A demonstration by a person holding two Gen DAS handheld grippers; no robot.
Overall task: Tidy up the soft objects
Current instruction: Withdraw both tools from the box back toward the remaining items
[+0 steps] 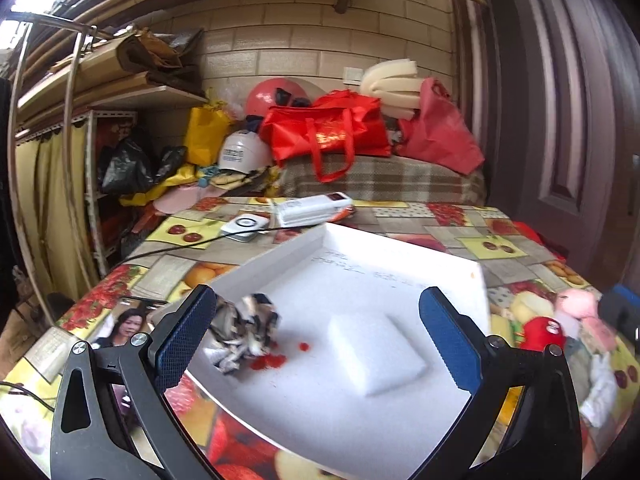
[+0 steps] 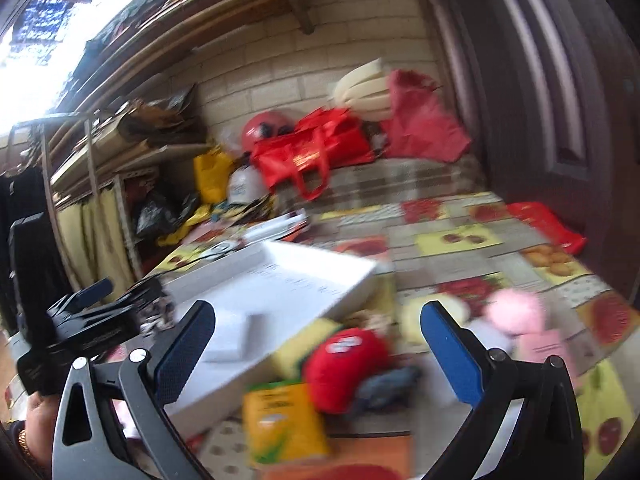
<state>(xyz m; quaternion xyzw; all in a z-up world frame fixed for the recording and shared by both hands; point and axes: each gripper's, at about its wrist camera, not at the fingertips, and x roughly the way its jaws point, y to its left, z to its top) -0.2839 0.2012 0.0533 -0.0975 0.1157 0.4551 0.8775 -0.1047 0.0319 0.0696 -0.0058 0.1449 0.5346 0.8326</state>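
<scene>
Crowding the far edge of the fruit-patterned tablecloth (image 1: 472, 220), at about 12 o'clock in the left wrist view, a white boxed device (image 1: 314, 209) and a small white round-dialled gadget (image 1: 245, 226) with a black cable are seen, with a shiny red tote bag (image 1: 328, 128) piled on a plaid-covered surface behind them. A shallow white foam tray (image 1: 400, 256) fills the middle of that view. Inside it a crumpled black-and-white patterned cloth (image 1: 246, 330) lies at 9 o'clock, red specks beside it, and a white rectangular sponge block (image 1: 376, 350) lies well apart at 3 o'clock.

The left gripper (image 1: 316, 336) is held over the tray with its jaws spread wide and nothing clasped; its left pad is seen just beside the cloth, though whether contact is made cannot be told.

In the right wrist view the right gripper (image 2: 318, 350) is likewise spread wide and empty above a heap of soft things beside the tray: a red plush toy with a white label (image 2: 344, 364) at the centre, a fluffy pink plush (image 2: 516, 312) at 2 o'clock, a grey fabric piece (image 2: 390, 388) and a yellow-green packet (image 2: 284, 420) at 6 o'clock.

This view is heavily blurred, so the heap's smaller items cannot be made out. The packet's lower end is cut off by the jaw frame.
</scene>
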